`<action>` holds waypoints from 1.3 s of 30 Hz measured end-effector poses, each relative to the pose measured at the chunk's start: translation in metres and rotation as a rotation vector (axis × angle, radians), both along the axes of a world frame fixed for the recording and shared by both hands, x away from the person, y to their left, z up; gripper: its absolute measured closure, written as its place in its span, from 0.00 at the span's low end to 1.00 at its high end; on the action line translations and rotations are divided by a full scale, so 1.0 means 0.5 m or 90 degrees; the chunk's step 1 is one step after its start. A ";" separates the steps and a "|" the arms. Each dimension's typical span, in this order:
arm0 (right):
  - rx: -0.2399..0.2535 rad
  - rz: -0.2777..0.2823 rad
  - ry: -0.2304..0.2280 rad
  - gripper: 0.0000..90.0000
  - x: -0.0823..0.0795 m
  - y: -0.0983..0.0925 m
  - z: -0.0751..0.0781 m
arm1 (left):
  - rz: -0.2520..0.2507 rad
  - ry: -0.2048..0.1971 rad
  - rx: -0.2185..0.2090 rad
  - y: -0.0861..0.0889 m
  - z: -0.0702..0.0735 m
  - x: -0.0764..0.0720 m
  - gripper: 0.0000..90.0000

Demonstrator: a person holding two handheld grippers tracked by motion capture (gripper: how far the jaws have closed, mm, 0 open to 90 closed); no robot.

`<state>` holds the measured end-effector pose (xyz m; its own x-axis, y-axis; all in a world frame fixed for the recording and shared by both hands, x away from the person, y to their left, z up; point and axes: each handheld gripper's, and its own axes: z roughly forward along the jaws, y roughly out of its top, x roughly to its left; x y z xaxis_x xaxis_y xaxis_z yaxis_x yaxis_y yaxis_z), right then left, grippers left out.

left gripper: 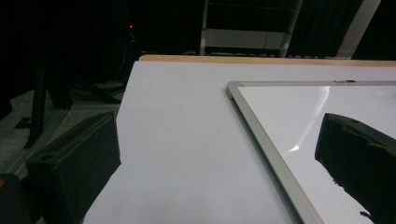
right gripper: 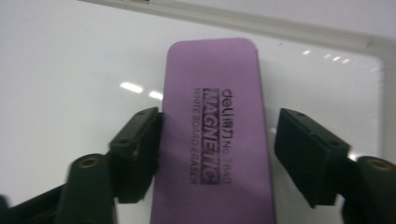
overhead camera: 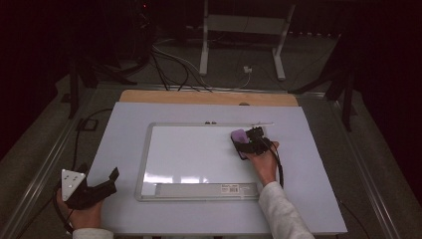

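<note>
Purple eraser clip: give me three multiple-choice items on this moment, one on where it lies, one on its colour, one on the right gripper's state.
1. Where does the eraser lie?
A. on the whiteboard, near its far right corner
B. on the floor
C. on the wooden strip at the far edge of the table

2. What colour is the eraser's printed top?
A. green
B. purple
C. yellow

3. How does the right gripper stand?
A. shut with nothing between its jaws
B. lifted high above the board
C. open, jaws either side of the eraser

Key: 1 A, the high view shows it inside the board's frame by that corner. 2 B, the right gripper view shows a purple face with black print. 3 C, in that view a gap shows between the eraser and one jaw.
</note>
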<state>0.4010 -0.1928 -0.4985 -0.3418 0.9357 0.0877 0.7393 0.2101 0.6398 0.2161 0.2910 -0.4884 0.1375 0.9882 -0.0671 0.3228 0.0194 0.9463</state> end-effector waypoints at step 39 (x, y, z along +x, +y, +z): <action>-0.102 0.022 -0.065 0.43 -0.030 0.008 0.009 | 0.000 0.001 0.001 -0.001 0.000 0.000 0.01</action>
